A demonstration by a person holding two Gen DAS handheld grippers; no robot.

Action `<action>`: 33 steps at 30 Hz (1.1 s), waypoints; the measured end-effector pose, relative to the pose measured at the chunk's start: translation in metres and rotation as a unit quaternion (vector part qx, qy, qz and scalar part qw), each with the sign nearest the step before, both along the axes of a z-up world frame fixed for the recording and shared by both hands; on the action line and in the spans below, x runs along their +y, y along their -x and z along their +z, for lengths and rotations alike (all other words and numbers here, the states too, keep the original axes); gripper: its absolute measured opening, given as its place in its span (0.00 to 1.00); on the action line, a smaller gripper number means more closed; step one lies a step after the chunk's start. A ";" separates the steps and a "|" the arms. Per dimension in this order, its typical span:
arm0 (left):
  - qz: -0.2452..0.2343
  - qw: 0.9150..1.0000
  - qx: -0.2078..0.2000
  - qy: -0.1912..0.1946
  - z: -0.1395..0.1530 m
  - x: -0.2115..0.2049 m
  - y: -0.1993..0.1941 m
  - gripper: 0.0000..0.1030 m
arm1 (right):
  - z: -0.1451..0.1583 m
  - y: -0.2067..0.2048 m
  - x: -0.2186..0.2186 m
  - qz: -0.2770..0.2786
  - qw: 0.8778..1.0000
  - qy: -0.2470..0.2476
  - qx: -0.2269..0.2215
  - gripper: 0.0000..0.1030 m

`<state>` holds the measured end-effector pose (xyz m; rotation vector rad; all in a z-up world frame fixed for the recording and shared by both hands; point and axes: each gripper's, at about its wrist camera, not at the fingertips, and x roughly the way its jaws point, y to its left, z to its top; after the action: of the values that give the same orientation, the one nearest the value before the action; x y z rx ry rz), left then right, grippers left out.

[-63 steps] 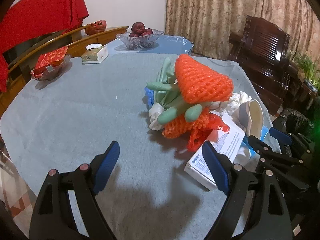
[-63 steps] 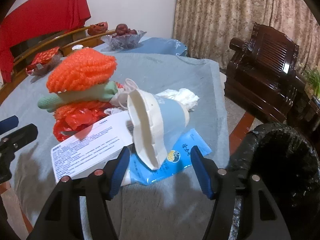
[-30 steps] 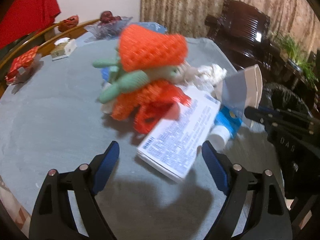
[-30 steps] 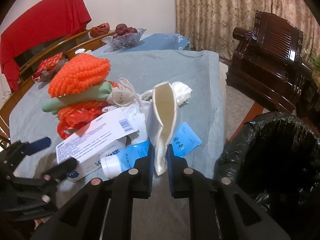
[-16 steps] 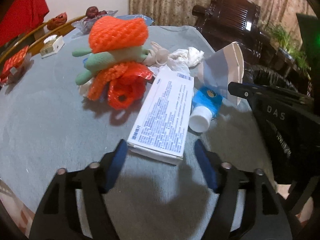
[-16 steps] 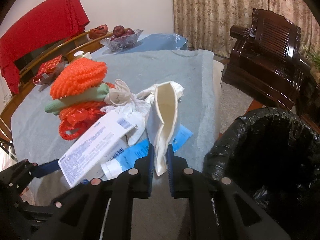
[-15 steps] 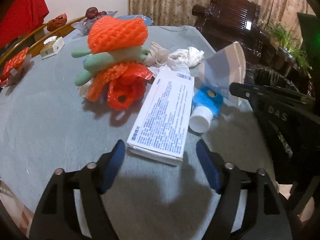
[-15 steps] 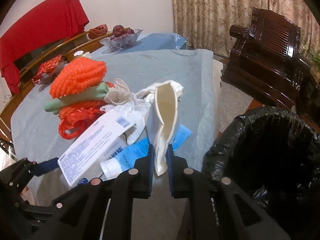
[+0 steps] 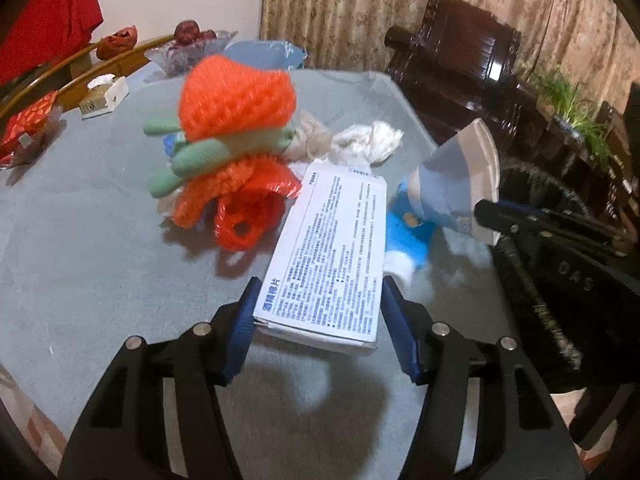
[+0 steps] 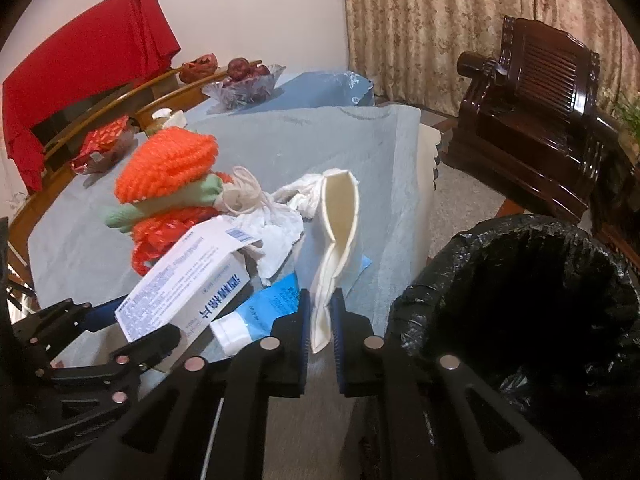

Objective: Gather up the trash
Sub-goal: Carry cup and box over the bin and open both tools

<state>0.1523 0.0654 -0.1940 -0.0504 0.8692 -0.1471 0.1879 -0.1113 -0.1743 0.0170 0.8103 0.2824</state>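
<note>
Flattened paper cup (image 10: 336, 240) is clamped in the right gripper (image 10: 320, 320), its jaws together on the rim, beside the black-lined bin (image 10: 520, 300). White printed carton (image 9: 332, 256) sits between the left gripper (image 9: 320, 320) jaws, closed on its end. Advice: carry both over the bin mouth before releasing, clear of the bench (image 9: 80, 240) edge.
</note>
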 end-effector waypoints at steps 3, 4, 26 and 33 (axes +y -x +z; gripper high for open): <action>0.001 1.000 -0.007 -0.002 0.010 -0.002 0.007 0.56 | 0.007 0.006 -0.003 0.000 1.000 -0.004 -0.003 0.09; 0.003 1.000 -0.009 -0.005 0.012 -0.003 0.009 0.55 | 0.009 0.009 -0.004 0.002 1.000 -0.006 -0.005 0.09; -0.121 0.990 -0.061 0.031 0.067 -0.133 0.005 0.54 | 0.048 0.079 -0.143 -0.119 0.992 0.008 -0.034 0.09; -0.177 0.983 -0.044 0.034 0.050 -0.197 -0.008 0.54 | 0.026 0.087 -0.183 -0.161 0.987 0.020 -0.004 0.12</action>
<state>0.1607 -0.1319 -0.1436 0.0471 0.7794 -0.5097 0.1007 -0.2947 -0.1483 0.1080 0.7915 -0.0392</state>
